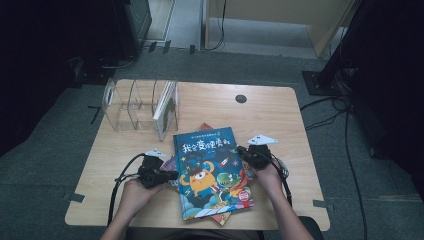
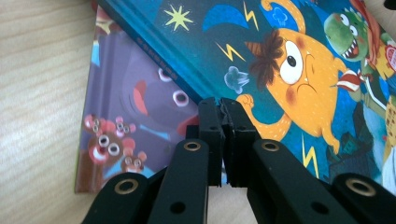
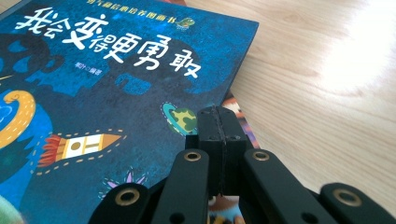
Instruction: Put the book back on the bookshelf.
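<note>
My left gripper (image 1: pixel 172 175): black body, boxy, w/ a small pale three-cornered plate on top and a black cable looping off its near-left side toward the table edge. My right gripper (image 1: pixel 242 150): same black build, bigger white three-cornered plate on its far side, black cable running back along my forearm. Arms bare, no sleeves in the high view. Up close, each gripper has two matte black jaws, squared blocks at the tips, carried on flat black link arms. Brass-coloured rivets at the link pivots, plus small plain holes lower down. Right jaw pads have a fine seam line and tiny screw dimples.
</note>
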{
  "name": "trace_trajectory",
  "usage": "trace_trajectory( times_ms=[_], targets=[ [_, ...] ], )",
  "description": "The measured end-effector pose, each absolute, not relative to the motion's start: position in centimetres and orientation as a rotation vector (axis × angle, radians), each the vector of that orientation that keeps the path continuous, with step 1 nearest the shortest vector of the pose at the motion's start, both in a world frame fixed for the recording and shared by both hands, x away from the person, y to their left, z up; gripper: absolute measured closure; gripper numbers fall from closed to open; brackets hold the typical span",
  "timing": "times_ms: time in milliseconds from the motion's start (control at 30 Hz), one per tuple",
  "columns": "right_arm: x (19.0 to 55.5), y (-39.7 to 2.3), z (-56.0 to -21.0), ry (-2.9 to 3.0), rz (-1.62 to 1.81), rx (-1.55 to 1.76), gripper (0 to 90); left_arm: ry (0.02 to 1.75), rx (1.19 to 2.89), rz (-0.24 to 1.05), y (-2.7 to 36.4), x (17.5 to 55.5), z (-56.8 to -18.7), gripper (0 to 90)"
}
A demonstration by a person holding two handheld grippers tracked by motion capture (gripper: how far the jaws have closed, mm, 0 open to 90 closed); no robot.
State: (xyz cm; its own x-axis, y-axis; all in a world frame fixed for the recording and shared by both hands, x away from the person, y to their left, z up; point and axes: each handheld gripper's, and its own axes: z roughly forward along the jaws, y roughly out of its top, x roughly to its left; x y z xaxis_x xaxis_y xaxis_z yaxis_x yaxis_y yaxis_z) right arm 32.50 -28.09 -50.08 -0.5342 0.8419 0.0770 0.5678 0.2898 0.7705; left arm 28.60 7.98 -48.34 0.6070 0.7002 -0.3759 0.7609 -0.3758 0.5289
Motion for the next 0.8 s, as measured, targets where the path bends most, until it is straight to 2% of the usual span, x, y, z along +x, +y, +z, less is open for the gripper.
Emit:
trace_trajectory(
  times_ms=[267, 800],
  targets=[
    [33.3, -27.7, -50.4, 2.214, 1.159, 1.263, 90.0, 1.156, 2.141, -0.117, 8.2, 27.6, -48.3, 85.6],
    [32.1, -29.2, -49.4, 2.223, 1.158, 1.281, 90.0, 1.123, 2.149, -0.098, 7.3, 27.4, -48.2, 89.3]
  ],
)
